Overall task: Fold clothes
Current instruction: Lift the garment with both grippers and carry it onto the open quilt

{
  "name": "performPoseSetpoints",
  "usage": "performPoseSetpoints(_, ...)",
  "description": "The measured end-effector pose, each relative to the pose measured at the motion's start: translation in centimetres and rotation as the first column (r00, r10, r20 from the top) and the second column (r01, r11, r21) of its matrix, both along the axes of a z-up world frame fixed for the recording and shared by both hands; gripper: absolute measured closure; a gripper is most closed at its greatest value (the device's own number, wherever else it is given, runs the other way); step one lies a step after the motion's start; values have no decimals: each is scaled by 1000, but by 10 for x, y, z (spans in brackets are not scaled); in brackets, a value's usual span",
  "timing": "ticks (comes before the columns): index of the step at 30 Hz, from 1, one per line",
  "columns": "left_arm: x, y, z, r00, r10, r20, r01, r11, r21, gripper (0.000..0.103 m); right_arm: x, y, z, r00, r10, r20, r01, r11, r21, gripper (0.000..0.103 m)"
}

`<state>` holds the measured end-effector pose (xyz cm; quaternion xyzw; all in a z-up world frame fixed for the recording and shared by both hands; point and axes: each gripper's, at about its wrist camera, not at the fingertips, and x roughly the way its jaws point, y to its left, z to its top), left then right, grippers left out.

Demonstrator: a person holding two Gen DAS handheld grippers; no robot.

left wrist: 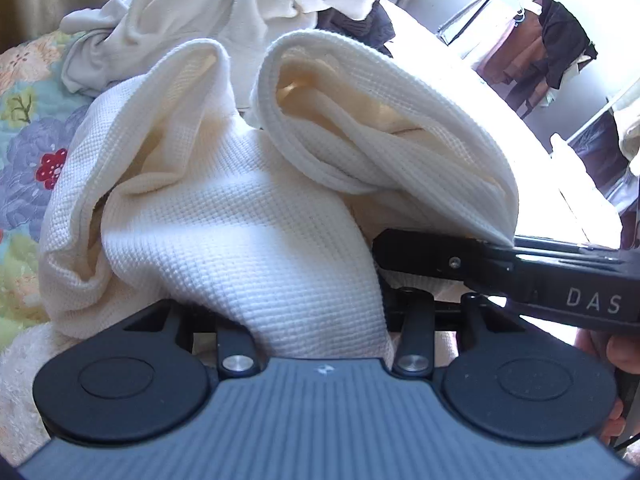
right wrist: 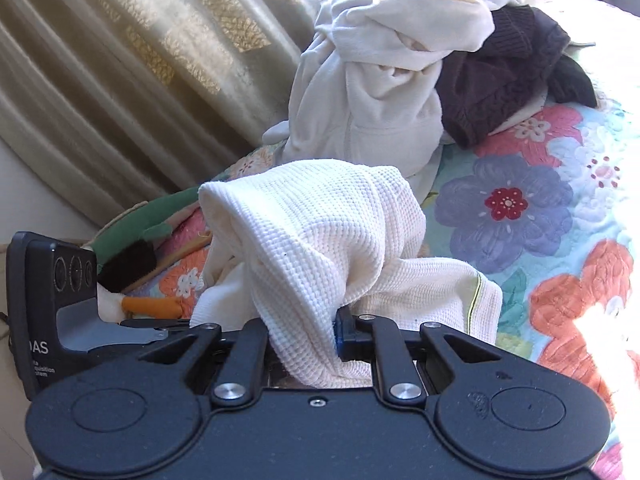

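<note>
Both claws are clamped on the same white waffle-knit garment [left wrist: 240, 220], which bunches up and hides their fingertips. The left claw [left wrist: 312, 320] and the right claw [right wrist: 304, 344] hold it above the floral bedspread [right wrist: 540, 208]. Behind lies a pile of pale and dark clothes [right wrist: 384, 80], partly cut off at the frame's top.

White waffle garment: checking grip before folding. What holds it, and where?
Both grippers, left and right, pinch bunched folds of the waffle garment.
</note>
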<state>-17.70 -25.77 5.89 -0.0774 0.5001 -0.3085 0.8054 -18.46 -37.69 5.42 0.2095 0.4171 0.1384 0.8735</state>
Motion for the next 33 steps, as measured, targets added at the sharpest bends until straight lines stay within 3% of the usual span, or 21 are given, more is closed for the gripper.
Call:
performPoseSetpoints(1,-11,3,0,1000,-13,11,13,1000,2,62,-7,-8,5,1000,-9,23,9,1000,0,86)
performPoseSetpoints(7,-53,-81,48,987,-102,124,102,995,11,63,-62,-69,32,979,-128,159,123,991,43,86)
performPoseSetpoints(11,-70,-143,91,964,-177,197,182,983,-5,63,-101,-104,54,937,-250,242,247,968,41,86)
performPoseSetpoints(15,-80,-180,111,940,-220,260,239,970,-42,63,-134,-133,74,878,-346,330,348,936,56,86)
performPoseSetpoints(19,-85,-193,123,919,-236,315,265,963,-53,63,-162,-161,90,821,-392,415,391,916,90,86)
performPoseSetpoints(28,-95,-199,140,872,-210,442,260,964,-55,63,-188,-185,113,783,-364,505,363,926,106,86)
performPoseSetpoints(31,-81,-202,122,866,-238,440,288,957,-48,63,-191,-200,106,769,-385,510,381,917,118,86)
performPoseSetpoints(33,-71,-209,107,877,-249,410,289,957,-35,63,-195,-213,91,765,-427,482,410,900,146,86)
